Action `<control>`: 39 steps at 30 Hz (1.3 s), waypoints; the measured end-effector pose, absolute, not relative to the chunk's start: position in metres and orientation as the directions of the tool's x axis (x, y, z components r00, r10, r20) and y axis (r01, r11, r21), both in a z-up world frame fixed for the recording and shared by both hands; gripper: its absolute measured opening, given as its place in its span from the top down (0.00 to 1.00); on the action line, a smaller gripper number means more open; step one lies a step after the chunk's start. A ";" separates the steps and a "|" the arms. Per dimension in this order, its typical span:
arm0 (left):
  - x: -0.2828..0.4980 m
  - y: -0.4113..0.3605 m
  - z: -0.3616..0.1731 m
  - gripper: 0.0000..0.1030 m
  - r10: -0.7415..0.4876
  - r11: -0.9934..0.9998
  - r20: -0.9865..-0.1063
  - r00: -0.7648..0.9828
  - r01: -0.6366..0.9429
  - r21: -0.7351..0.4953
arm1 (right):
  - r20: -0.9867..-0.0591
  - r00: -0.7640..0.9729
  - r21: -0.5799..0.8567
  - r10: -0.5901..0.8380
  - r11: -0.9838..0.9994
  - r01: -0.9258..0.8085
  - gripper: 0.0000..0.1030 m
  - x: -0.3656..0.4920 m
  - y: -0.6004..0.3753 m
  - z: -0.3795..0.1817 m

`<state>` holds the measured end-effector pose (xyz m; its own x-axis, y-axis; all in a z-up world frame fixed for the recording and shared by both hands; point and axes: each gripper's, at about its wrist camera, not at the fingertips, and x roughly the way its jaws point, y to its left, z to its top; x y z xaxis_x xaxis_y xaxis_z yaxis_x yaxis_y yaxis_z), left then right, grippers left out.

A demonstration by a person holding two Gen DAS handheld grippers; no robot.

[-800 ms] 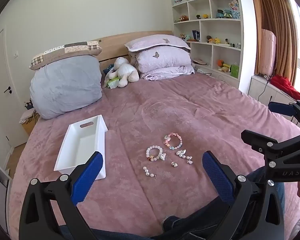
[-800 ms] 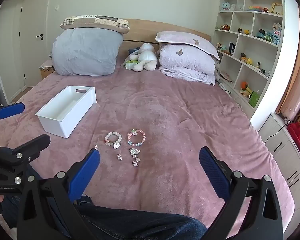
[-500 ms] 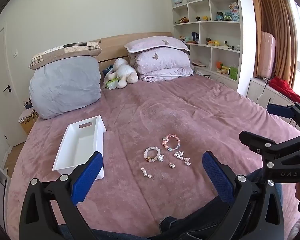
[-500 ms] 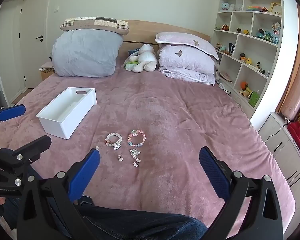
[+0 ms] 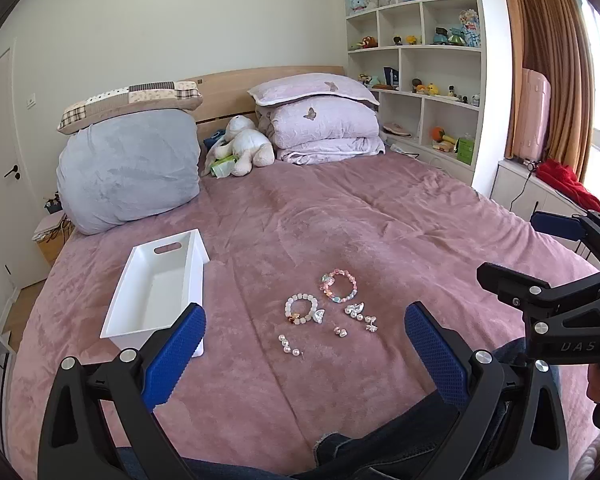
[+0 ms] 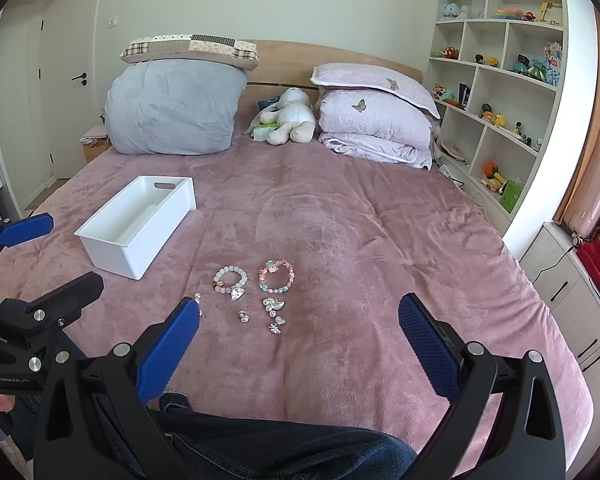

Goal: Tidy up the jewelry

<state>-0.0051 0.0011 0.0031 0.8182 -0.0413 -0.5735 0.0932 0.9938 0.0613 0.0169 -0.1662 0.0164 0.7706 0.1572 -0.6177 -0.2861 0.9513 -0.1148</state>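
Observation:
Jewelry lies on the pink bedspread: a white bead bracelet (image 5: 301, 309) (image 6: 230, 279), a pink and blue bead bracelet (image 5: 339, 285) (image 6: 276, 276), a pearl piece (image 5: 288, 345), and small earrings and clips (image 5: 360, 315) (image 6: 274, 312). An empty white bin (image 5: 160, 292) (image 6: 136, 224) stands to their left. My left gripper (image 5: 304, 354) is open and empty, held above the bed's near edge short of the jewelry. My right gripper (image 6: 298, 350) is open and empty, just short of the earrings.
Pillows (image 5: 128, 168), a plush toy (image 5: 246, 148) and folded bedding (image 5: 320, 128) sit at the headboard. Shelves (image 5: 420, 60) stand on the right. My knees in jeans (image 6: 280, 452) are at the bed's near edge.
Both views have tilted up and drawn back slightly, so the jewelry sits a little lower and closer in view. Both grippers stay open.

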 end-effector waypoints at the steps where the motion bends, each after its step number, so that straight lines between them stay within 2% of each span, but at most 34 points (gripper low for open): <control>1: -0.005 0.001 0.003 0.02 -0.039 0.994 -0.574 0.818 0.090 0.061 | -0.615 0.772 -0.112 0.158 0.952 -0.284 0.05 0.012 -0.168 0.015; 39: -0.004 0.010 0.003 0.02 -0.034 0.995 -0.583 0.812 0.080 0.054 | -0.616 0.773 -0.125 0.155 0.949 -0.290 0.05 0.010 -0.167 0.014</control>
